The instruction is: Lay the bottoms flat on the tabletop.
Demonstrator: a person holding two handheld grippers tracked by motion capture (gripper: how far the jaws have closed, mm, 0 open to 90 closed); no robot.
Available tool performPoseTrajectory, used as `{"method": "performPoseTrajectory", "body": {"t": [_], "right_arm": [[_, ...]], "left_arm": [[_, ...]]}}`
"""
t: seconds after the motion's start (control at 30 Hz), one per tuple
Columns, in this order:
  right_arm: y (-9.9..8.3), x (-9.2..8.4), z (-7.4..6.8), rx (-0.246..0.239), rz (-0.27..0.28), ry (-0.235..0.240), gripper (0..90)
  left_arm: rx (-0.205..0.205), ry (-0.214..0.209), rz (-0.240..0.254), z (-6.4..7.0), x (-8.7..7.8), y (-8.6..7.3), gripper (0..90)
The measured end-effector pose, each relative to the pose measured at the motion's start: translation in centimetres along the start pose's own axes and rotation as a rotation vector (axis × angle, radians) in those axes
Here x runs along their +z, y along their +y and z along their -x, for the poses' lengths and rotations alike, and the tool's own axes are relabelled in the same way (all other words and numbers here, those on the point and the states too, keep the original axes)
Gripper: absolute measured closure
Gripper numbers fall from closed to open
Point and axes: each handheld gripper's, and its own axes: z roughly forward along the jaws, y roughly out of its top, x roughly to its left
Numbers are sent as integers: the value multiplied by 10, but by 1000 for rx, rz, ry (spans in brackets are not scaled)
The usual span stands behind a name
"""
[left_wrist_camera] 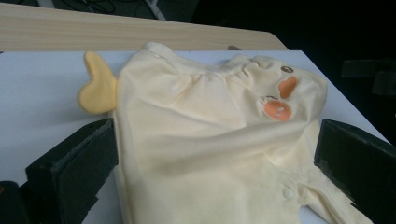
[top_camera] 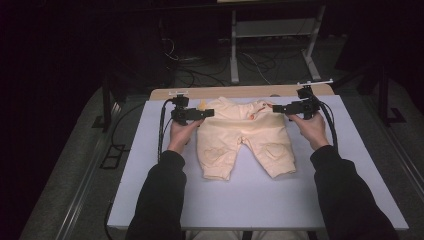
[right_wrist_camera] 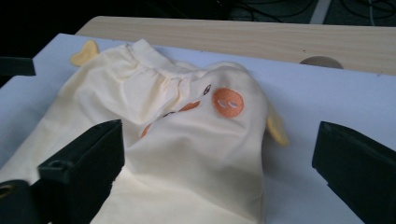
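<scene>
Pale yellow baby trousers (top_camera: 245, 137) lie flat on the white board (top_camera: 250, 200), waist towards the far edge, legs towards the person. Orange patches (left_wrist_camera: 278, 109) sit near the waist, and a yellow ear-shaped tab (left_wrist_camera: 95, 86) sticks out at its left corner. My left gripper (top_camera: 210, 113) is at the waist's left corner, jaws wide apart; in the left gripper view (left_wrist_camera: 215, 163) the cloth lies between them unpinched. My right gripper (top_camera: 276, 108) is at the waist's right corner, also open, with the cloth (right_wrist_camera: 187, 140) spread between its jaws (right_wrist_camera: 219, 163).
A wooden table strip (top_camera: 240, 92) runs along the board's far edge. Beyond it, on the dark floor, are a metal frame (top_camera: 235, 55) and loose cables. Bare white board lies in front of the trousers and on both sides.
</scene>
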Motion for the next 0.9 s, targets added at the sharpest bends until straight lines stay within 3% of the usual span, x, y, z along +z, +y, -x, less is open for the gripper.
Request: {"method": "performPoseTrajectory", "body": {"t": [0.13, 0.2, 0.3, 0.67, 0.9], "right_arm": [[-3, -15, 3, 39, 35, 62, 0], [-4, -17, 3, 40, 37, 70, 0], [-9, -24, 0, 6, 38, 66, 0], [-20, -37, -13, -32, 21, 76, 0], [-28, -42, -31, -83, 10, 99, 0]], "left_arm": [[13, 17, 15, 5, -8, 1, 0], [18, 27, 17, 8, -12, 1, 0], [29, 16, 19, 11, -19, 1, 0], [75, -6, 46, 27, -40, -9, 0], [132, -19, 47, 42, -51, -17, 0]]}}
